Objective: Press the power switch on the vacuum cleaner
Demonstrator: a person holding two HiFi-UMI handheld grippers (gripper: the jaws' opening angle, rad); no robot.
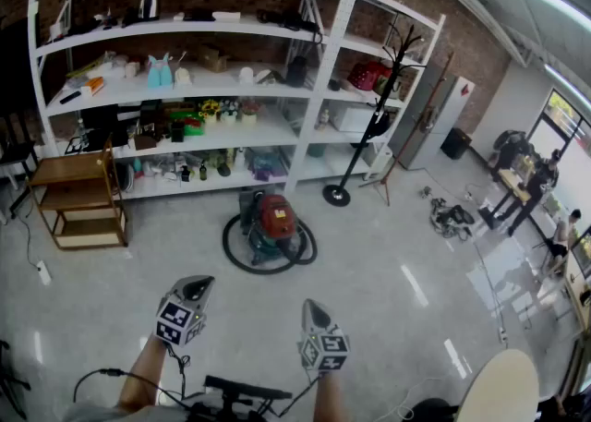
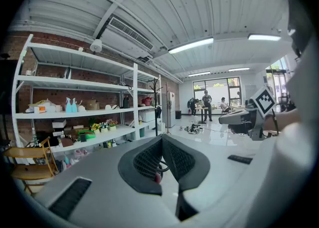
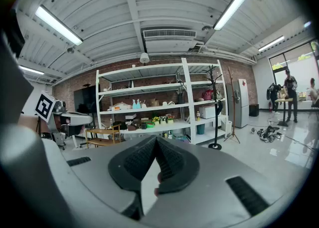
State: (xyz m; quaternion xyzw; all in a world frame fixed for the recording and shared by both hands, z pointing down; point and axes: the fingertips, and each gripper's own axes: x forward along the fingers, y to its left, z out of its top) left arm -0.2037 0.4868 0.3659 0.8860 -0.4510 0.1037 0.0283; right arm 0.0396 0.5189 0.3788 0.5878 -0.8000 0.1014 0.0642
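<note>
The vacuum cleaner (image 1: 274,223), a red-topped canister on a dark green body with a black hose coiled round it, stands on the pale floor in front of the shelving. Both grippers are held low and well short of it in the head view. My left gripper (image 1: 200,281) points up toward it, its jaws closed tip to tip on nothing. My right gripper (image 1: 313,304) is beside it, also shut and empty. In the left gripper view the pads (image 2: 144,162) meet at a point, and the right gripper view shows its pads (image 3: 172,159) meeting likewise. The power switch cannot be made out.
A white shelving unit (image 1: 305,88) full of small items lines the brick wall. A wooden shelf cart (image 1: 78,198) stands at left, a black coat stand (image 1: 369,125) at right. A cable bundle (image 1: 451,217) lies on the floor; people (image 1: 531,191) are at a far table. A round pale tabletop (image 1: 499,388) is near my right.
</note>
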